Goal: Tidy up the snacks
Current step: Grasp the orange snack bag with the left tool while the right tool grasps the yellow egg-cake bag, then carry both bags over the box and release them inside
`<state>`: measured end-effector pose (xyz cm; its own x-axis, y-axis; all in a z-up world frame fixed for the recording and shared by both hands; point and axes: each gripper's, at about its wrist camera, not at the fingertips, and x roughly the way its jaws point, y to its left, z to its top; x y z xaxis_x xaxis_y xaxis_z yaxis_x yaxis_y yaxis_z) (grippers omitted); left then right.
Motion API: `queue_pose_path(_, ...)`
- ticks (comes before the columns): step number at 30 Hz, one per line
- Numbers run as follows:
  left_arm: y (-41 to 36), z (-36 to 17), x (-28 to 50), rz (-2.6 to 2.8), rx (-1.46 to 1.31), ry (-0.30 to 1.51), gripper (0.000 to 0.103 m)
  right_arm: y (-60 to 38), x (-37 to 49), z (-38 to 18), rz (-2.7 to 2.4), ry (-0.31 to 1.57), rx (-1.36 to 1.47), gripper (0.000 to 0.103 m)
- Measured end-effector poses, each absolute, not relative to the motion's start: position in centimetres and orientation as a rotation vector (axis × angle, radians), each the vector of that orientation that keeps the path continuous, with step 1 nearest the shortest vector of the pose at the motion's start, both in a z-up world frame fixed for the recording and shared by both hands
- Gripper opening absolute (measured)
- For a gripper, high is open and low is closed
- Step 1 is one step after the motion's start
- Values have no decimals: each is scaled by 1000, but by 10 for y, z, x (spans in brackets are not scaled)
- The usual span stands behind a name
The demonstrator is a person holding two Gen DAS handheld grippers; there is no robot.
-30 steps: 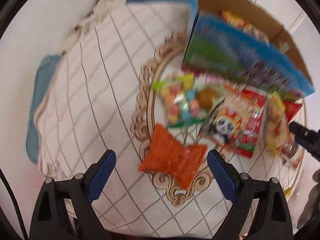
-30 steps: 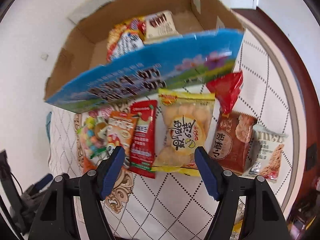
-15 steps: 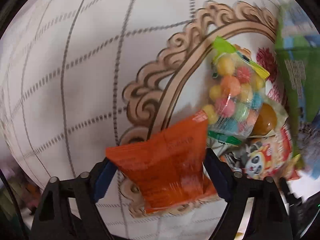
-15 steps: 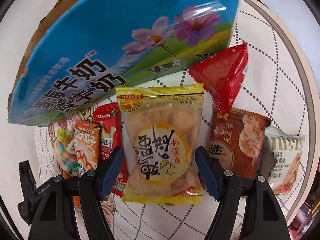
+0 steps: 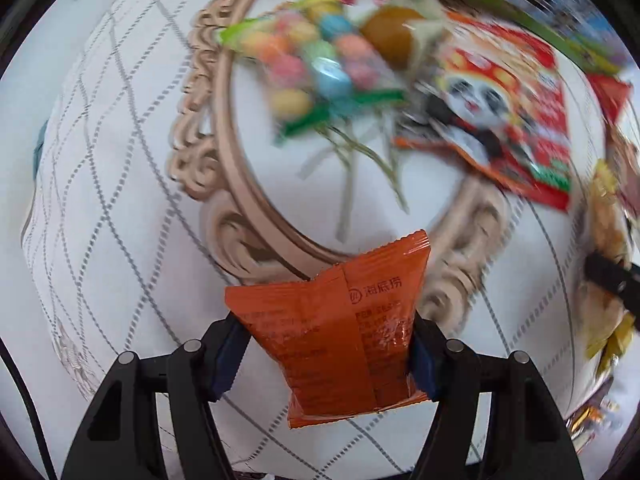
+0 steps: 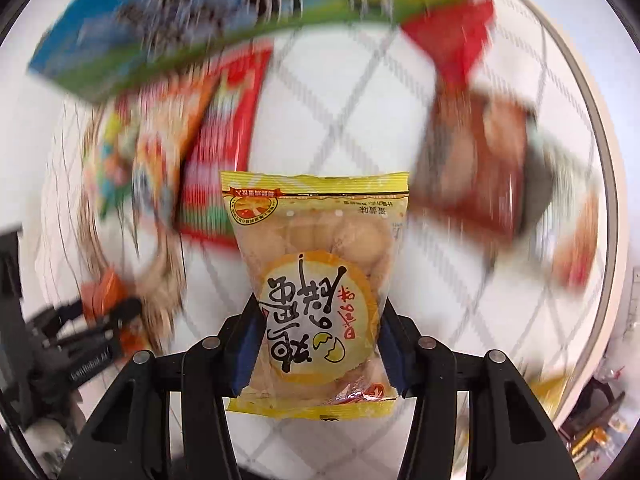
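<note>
Left gripper (image 5: pixel 326 354): the jaws are closing, and the blue pads press on both side edges of an orange packet (image 5: pixel 336 332). The packet stands upright between the fingers, its top seam pointing away from the camera and its lower seam hanging below the pads. It sits over the tablecloth (image 5: pixel 120 216), in front of the carved beige ring pattern (image 5: pixel 208 148) printed on that cloth.

Right gripper (image 6: pixel 318 354): the jaws are closing, and the pads press on both sides of a yellow biscuit bag (image 6: pixel 320 280). The bag is held lengthwise between the fingers, printed face toward the camera, with round biscuits visible through its clear upper part.

Positions relative to the ring pattern:
- Inside the ring: a clear bag of coloured candy balls (image 5: pixel 316 60), blurred.
- Just beside the candy bag, on its right: a round brown item (image 5: pixel 390 38) in clear wrap.
- Further right, overlapping the ring's edge: a red packet with a panda face (image 5: pixel 508 116).

Container: a box with a blue and green printed side (image 6: pixel 240 12) lies along the far edge of both views. Its contents cannot be seen.

To the right of the yellow biscuit bag, a brown packet (image 6: pixel 480 160) and a red packet (image 6: pixel 456 44) lie on the cloth, both blurred.
</note>
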<state>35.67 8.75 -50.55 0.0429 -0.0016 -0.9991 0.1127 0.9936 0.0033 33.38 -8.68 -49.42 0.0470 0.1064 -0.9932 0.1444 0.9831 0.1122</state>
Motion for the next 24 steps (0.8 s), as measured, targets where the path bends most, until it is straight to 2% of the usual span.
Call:
queue_pose_path(10,36,-518,361,-174,128,1510,68,-79,312,-503,-67,1588,236,59)
queue_pose_path(13,45,-528,362,-185,94,1515,70,-83,315,-494,-76,1565,247,64)
queue_pose_path(17,64,-533,366,-198,-32,1551,79,-90,317,-488,-81,1568,274,64)
queue_pose_path(24,83,-538,354,-179,-140,1582,79,-99,318,-495,-90,1587,312,65)
